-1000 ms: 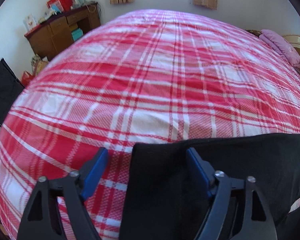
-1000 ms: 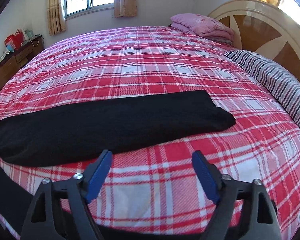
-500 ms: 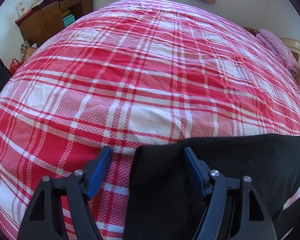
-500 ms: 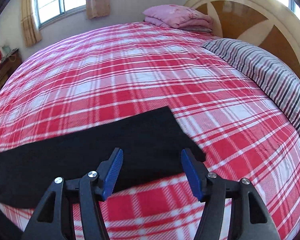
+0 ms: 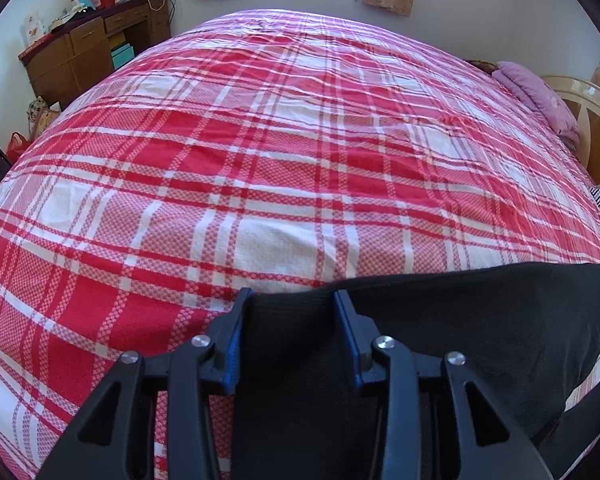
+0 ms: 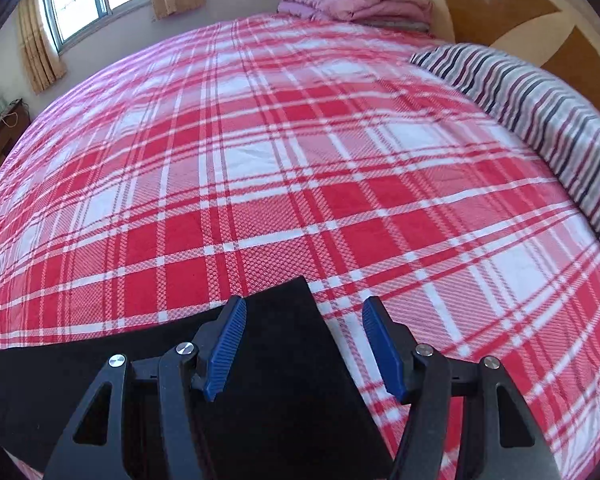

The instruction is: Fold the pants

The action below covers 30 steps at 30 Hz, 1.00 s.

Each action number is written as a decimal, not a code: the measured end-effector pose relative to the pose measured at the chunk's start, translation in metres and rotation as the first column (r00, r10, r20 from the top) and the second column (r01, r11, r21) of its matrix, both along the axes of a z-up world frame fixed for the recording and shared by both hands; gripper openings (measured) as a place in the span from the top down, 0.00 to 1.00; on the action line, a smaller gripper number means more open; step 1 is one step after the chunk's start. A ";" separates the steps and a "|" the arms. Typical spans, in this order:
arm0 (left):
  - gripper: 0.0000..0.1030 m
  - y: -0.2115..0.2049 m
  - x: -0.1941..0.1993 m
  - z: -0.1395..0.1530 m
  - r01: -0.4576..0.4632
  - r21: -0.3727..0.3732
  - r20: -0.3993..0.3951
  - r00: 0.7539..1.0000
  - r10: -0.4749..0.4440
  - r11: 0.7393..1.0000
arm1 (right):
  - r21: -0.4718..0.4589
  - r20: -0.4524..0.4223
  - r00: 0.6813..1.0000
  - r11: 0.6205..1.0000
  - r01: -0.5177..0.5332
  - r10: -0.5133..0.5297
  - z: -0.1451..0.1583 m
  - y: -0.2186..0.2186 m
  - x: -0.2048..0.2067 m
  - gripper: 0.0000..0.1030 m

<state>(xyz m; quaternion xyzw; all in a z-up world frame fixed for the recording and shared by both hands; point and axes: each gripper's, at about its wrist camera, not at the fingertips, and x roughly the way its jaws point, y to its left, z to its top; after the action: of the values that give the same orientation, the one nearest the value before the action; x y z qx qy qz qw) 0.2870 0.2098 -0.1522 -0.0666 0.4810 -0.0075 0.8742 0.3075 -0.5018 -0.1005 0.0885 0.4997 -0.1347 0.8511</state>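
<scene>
Pants (image 5: 480, 332) lay lengthwise across the bed (image 5: 280, 160), one end under each gripper: left gripper (image 5: 292, 300) fingers straddled one end, right gripper (image 6: 304, 320) fingers spread over the other corner, neither clenched.

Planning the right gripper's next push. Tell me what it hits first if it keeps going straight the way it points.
The right gripper is open over the end of the black pants. Straight ahead lies only the red plaid bedspread, probably the first contact since the view tilts down; the striped pillow sits off to the right.
</scene>
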 end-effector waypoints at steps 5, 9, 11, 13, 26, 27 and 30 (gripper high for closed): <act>0.59 0.000 0.000 0.001 0.026 0.005 0.007 1.000 -0.026 1.000 | 0.022 -0.005 0.999 0.999 -0.047 0.047 -0.011 0.002 0.006 0.63; 0.86 0.001 -0.001 0.006 0.056 -0.061 0.029 0.998 -0.055 0.997 | 0.009 0.025 0.996 0.997 -0.083 0.083 0.002 0.011 -0.003 0.94; 0.87 0.000 -0.003 0.010 0.057 -0.058 0.054 0.997 -0.054 0.997 | -0.014 0.070 0.993 0.995 -0.097 0.098 0.015 0.016 -0.012 0.94; 0.87 -0.002 -0.007 0.014 0.074 -0.052 0.081 0.994 -0.069 0.996 | -0.018 0.118 0.987 0.994 -0.110 0.111 0.029 0.019 -0.022 0.95; 0.87 0.013 -0.056 0.060 0.121 -0.167 0.270 0.960 -0.072 0.979 | -0.045 0.403 0.893 0.979 -0.199 0.200 0.112 0.035 -0.126 0.95; 0.87 0.016 -0.062 0.062 0.127 -0.183 0.289 0.955 -0.071 0.975 | -0.046 0.416 0.886 0.978 -0.203 0.204 0.114 0.035 -0.134 0.95; 0.87 0.022 -0.079 0.064 0.144 -0.224 0.329 0.942 -0.065 0.964 | -0.034 0.451 0.870 0.978 -0.206 0.199 0.119 0.032 -0.161 0.95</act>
<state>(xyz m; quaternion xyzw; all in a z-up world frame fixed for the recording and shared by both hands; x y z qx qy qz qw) 0.2078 0.2319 -0.0879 -0.1460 0.3318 -0.1242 0.9237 0.1469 -0.4701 0.0187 0.0711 0.2958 -0.0167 0.9525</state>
